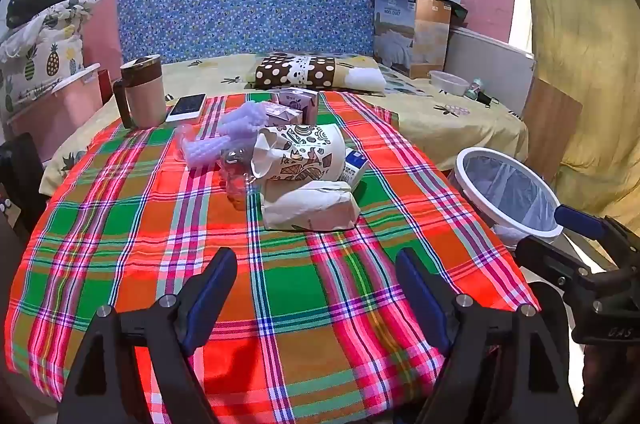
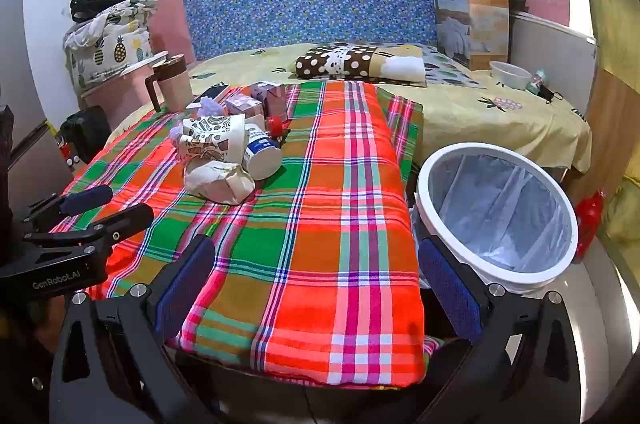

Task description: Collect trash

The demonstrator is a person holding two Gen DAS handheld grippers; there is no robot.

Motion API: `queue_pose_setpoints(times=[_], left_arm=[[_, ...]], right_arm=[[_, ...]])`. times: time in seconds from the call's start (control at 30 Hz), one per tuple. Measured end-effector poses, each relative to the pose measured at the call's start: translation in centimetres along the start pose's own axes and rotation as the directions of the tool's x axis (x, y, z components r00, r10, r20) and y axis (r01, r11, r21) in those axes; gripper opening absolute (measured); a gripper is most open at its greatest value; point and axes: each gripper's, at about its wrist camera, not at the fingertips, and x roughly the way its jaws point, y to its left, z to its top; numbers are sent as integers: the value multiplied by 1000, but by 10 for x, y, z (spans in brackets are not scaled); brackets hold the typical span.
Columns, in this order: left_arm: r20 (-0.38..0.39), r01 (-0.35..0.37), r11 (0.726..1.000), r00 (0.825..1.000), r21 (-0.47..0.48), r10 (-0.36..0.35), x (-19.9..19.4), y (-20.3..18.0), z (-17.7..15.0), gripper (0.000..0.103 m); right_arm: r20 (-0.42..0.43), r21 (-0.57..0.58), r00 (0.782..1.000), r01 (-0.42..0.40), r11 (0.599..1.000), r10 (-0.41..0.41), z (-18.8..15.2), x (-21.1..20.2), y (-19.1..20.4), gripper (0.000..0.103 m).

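On the plaid-covered desk, the trash sits in one heap toward the far-left part, well apart from both grippers. Nearest item in the heap is a crumpled paper bag, w/ a printed paper cup lying on its side just behind it, touching. A white bottle w/ blue label is mostly hidden behind the cup in the left wrist view, clearer from the right one. Purple bubble wrap and a clear plastic piece lie on the heap's left; the plastic is hard to make out. Small purple cartons stand at the back, partly blocked. A red cap peeks out behind the bottle; what it belongs to can't be told. Left gripper hangs over the near desk edge, fingers apart, nothing between them. Right gripper likewise spread wide and empty, its right finger overlapping the bin's rim in view. The white bin w/ clear liner stands just beside the desk's right edge, base cut off from sight. A lidded mug and a phone sit at the desk's far-left corner, w/ the bed beyond.
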Motion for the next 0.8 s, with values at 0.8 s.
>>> queue_pose_setpoints(times=[0.8], left_arm=[[-22,6,1000,1000,-12,-7,6,4,-1,82]], right_arm=[[-9,-1,1000,-3,1000,3,0,1,1,103]])
